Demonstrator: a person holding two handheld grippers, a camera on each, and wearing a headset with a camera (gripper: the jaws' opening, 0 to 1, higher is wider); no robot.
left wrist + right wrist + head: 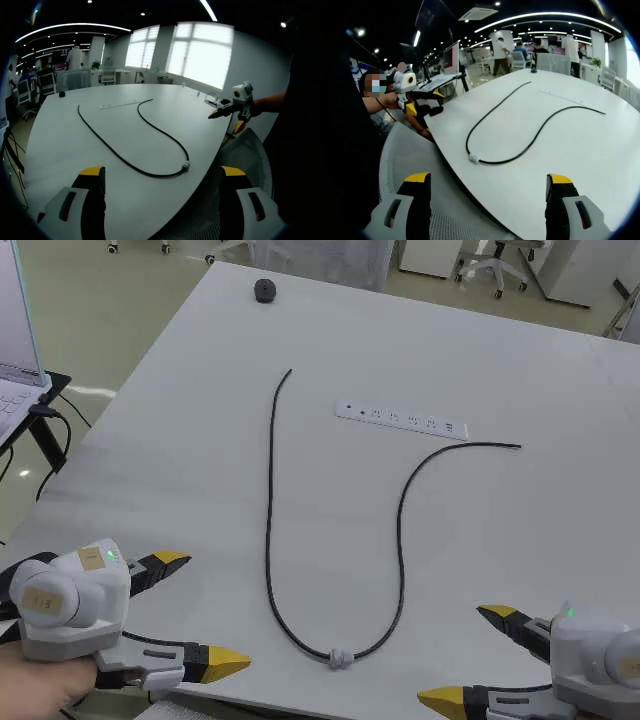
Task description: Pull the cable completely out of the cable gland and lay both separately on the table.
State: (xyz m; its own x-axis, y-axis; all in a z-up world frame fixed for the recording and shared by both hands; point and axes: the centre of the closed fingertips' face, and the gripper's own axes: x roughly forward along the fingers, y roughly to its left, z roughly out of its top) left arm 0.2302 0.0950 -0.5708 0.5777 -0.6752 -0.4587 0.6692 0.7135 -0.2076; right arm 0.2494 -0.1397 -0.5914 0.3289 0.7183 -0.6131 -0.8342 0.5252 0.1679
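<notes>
Left gripper (200, 610): jaws spread wide with nothing between them; yellow tips sit over the near table edge.
Right gripper (468, 655): jaws also wide apart and empty, at the same edge, well apart from the left gripper.
Cable gland (338, 656): small, pale grey fitting lying on the table between the two grippers, ahead of their tips; neither gripper touches it.
Cable (268, 530): thin and black, threaded through the cable gland. It lies in a U with the bend at the gland, and both arms run away from the grippers. The arm on the right gripper's side curves off to the right at its far end.
Power strip (400, 421): white and flat, beyond the gland, between the two arms of the U.
Table (180, 440): white and matte, with a rounded near edge.
Dark round object (265, 290): at the far end of the table, well beyond the cable.
Laptop (15, 340): off the table, on the left gripper's side.
Mesh chair (405, 160): grey, below the right gripper's jaws.
Room: open office with ceiling light strips, bright windows (200, 52) and people far off.
</notes>
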